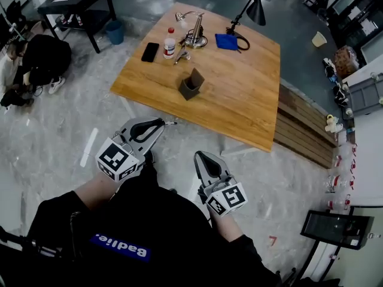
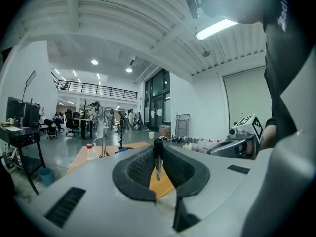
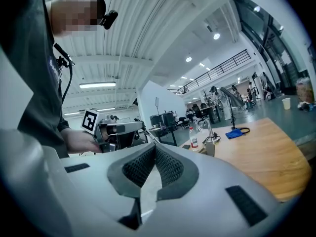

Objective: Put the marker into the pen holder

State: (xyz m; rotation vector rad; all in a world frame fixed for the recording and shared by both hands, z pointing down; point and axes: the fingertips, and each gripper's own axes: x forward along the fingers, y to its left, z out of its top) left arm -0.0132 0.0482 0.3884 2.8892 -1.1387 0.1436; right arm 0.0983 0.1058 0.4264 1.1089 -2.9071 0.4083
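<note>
Left claw (image 1: 157, 124) is pinching the marker (image 2: 158, 159), jaws closed on it. In the left gripper view the marker is running top to bottom across the ribbed dark pads, with the black end up and the thin paler tip pointing down. In the head view only a slim bit is poking out to the right of the claw tip. Right claw (image 1: 198, 158) is sitting lower right with its jaws pressed together and nothing between them. Both claws are hanging over grey concrete floor, off the desk (image 1: 251, 106). Key relation: the pen holder (image 1: 192, 84) is lying up and right of the left claw, well apart, past the desk's near edge, so I judge the left claw is the one needing to travel forward and bring the marker's long axis upright over the opening. The holder is looking like a dark, square-sided cup, open top, standing alone on smooth tan wood. Farther back, toward upper centre, a black phone (image 1: 150, 51), a small bottle (image 1: 170, 43), a shiny metal stand (image 1: 195, 33) and a blue cloth (image 1: 227, 41) are sitting clear of the holder.
</note>
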